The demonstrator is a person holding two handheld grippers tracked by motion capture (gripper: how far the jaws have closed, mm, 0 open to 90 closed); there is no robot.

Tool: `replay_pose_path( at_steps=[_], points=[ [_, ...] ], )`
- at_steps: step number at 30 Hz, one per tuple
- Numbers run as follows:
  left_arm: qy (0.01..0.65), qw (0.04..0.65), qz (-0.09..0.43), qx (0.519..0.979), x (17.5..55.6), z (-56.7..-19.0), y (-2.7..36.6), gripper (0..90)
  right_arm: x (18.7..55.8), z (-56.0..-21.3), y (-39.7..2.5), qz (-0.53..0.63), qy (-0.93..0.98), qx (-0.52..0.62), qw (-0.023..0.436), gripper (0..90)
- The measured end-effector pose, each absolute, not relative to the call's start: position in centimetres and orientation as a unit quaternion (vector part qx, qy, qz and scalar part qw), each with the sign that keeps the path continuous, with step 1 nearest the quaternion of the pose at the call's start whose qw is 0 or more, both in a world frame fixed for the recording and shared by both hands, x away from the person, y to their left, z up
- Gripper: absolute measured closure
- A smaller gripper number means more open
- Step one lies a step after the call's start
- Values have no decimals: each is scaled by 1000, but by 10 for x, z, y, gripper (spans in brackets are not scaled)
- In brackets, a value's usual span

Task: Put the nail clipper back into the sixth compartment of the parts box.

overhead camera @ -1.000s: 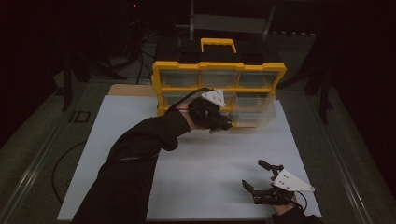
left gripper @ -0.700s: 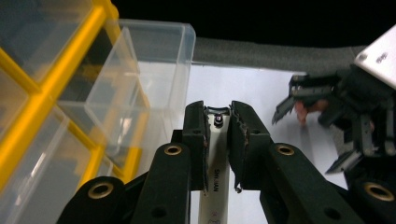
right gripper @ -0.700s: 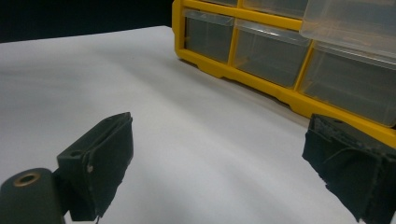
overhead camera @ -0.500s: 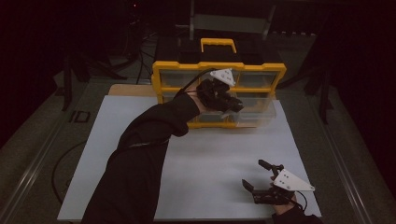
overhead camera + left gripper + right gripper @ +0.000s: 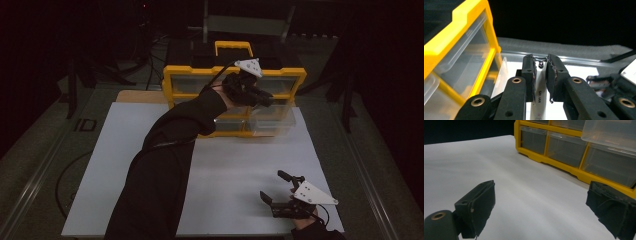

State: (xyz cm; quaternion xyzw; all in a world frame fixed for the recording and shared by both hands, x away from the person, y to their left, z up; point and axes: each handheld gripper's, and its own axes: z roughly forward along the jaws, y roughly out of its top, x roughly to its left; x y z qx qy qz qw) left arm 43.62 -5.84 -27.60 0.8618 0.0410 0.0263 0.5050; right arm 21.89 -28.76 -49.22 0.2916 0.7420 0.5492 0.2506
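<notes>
The left gripper (image 5: 540,75) is clamping a slim white pen-like object with small dark lettering (image 5: 539,92), its long axis lying along the jaws and its tip pointing away, beside the yellow plastic organizer with clear drawers (image 5: 280,75) at the far side. The right gripper (image 5: 282,192) is resting wide open near the right. A white sheet (image 5: 125,150) is covering the table; the room around is looking dark.

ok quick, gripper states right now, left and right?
Left gripper: shut on a slim white tool, held up by the yellow drawer cabinet.
Right gripper: open, holding nothing, low over the white sheet.
</notes>
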Motion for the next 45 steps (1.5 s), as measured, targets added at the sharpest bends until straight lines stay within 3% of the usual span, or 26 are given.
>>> replay_pose_path(
  at_steps=[9,31,32,38,45],
  points=[
    [53,533,33,844,450,-282,-75,784,219,-492,-288,554,740,291,246,87],
    [96,497,21,862,464,-328,-101,774,219,-492,-289,558,740,290,240,87],
    [102,502,25,858,465,-328,-100,757,219,-492,-289,558,740,290,239,87],
    [115,521,-10,846,464,-328,-95,225,219,-492,-289,558,740,290,239,87],
    [121,526,-4,842,460,-326,-89,60,219,-492,-289,556,741,290,239,86]
  ],
)
